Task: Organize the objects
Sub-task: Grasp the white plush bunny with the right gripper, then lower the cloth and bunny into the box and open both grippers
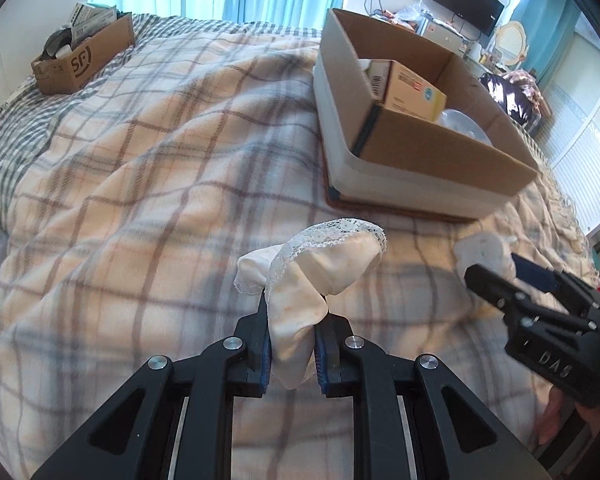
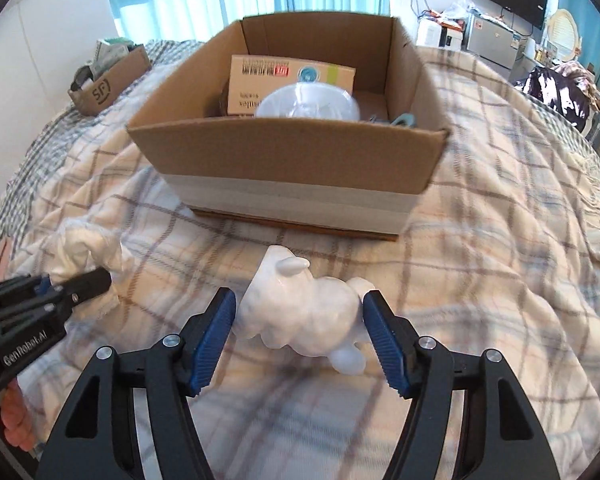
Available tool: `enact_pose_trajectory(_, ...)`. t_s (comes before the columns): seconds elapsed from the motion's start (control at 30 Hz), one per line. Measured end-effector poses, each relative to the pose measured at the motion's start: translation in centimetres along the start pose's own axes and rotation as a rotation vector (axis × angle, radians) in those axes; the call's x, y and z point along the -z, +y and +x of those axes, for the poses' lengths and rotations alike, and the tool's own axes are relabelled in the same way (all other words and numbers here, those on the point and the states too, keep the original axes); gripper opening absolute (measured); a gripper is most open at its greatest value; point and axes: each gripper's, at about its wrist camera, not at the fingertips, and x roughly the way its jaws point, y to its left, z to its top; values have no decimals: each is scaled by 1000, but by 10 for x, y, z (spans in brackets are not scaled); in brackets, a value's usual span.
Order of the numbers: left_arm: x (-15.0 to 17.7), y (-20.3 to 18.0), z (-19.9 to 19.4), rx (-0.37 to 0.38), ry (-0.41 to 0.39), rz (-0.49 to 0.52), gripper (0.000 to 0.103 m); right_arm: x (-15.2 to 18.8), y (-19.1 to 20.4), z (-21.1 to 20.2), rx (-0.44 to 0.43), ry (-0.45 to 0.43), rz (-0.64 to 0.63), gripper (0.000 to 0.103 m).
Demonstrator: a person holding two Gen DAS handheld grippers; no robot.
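Note:
My left gripper [image 1: 293,334] is shut on a cream lace-trimmed cloth [image 1: 320,268] and holds it above the plaid blanket; it also shows in the right wrist view [image 2: 88,280], with the cloth [image 2: 88,248] bunched at its tip. My right gripper [image 2: 300,332] is open, its blue pads on either side of a white sheep figurine [image 2: 304,312] lying on the blanket, not touching it. In the left wrist view the right gripper [image 1: 500,280] is at the figurine [image 1: 484,250]. A large cardboard box [image 2: 292,152] stands just behind, holding a carton [image 2: 292,80] and a clear bowl [image 2: 308,102].
A small SF cardboard box [image 1: 84,60] with clutter sits at the bed's far left corner. The plaid blanket [image 1: 160,180] covers the bed. Curtains, a monitor [image 1: 464,0] and shelves lie beyond the bed's far right.

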Motion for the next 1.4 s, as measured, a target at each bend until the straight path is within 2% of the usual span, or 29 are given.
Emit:
enact_pose_trajectory(0.2,7,-9,-33,20,-24,-3,17,7,0,-43,-19,-54,18,66)
enact_pose_trajectory(0.4,-7,-28,-68,48,-85,22,17,-3,7,-94,-15,-141,7,66)
enact_pose_trajectory(0.47,-18,-36,-77,54,-109,48,17,-9,6,-112,-17,-176,2,66)
enact_pose_trajectory(0.6,-48,-46,-86,112,-140,52,17,-33,2,-143,-17,-254,-19,66)
enact_pose_trajectory(0.77,-96,-60,-87,143,-188,59,17,-74,-9,-158,-15,-320,-42,66)
enact_pose_trajectory(0.83,-115,-66,-82,153,-201,69,17,-95,-15,-154,-18,-341,-51,66)
enact_pose_trajectory(0.93,-141,-77,-67,125,-222,101,17,-123,-23,-141,-29,-358,-47,66)
enact_pose_trajectory(1.13,-192,-99,-13,120,-237,145,17,-173,-37,-86,-24,-356,-34,65)
enact_pose_trajectory(1.27,-210,-101,24,113,-202,159,17,-198,-43,-48,-11,-349,-48,65)
enact_pose_trajectory(1.4,-214,-99,48,88,-194,190,17,-210,-47,-17,-16,-338,-44,66)
